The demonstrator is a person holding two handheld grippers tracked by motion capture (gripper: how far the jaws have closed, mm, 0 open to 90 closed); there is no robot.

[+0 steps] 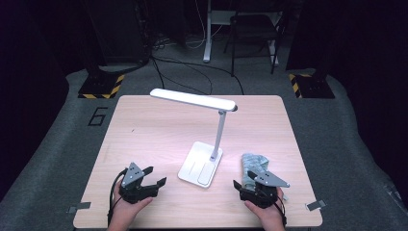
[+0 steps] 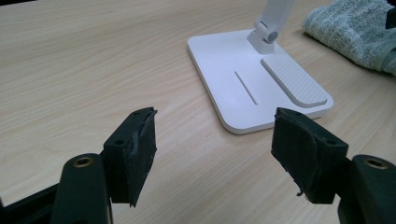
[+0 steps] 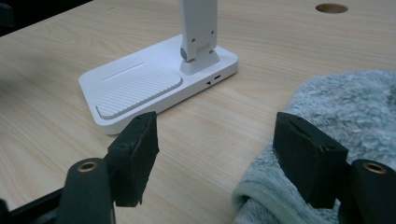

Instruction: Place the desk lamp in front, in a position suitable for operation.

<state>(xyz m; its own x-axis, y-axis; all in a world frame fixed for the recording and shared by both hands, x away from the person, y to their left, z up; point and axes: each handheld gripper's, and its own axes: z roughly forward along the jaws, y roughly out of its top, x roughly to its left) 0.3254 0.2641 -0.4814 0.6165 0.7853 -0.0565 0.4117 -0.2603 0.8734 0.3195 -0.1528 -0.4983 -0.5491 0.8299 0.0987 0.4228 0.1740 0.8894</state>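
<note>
High view first: my left gripper [image 1: 153,176] sits at the near left of the wooden table [image 1: 144,125], jaws spread with nothing between them, my hand [image 1: 129,211] coming in from the bottom edge. My right gripper [image 1: 241,186] is at the near right, jaws spread too, nosing right up against the near end of the grey-blue towel [image 1: 254,166]. Between my two grippers stands the white desk lamp [image 1: 216,139], its flat base [image 1: 202,164] on the table and its long head [image 1: 192,99] stretched out level above.

Left gripper view now: my jaws rise from the bottom, wide apart, bare wood between them. Ahead is the lamp base [image 2: 254,79] with its narrow slot and ribbed pad, and the towel [image 2: 355,28] peeks in at the top right corner, well beyond my pads [image 2: 140,149].

Right gripper view: here the towel [image 3: 341,112] is up close, fluffy, its folded hem lying just beside and partly behind my right-hand pad [image 3: 306,156]; whether pad and cloth touch I cannot tell. The gap between the jaws is mostly bare table. The lamp base [image 3: 154,79] shows its other side, with a small port on the edge by the upright. A round hole [image 3: 331,8] in the tabletop shows far off at the top.
</note>
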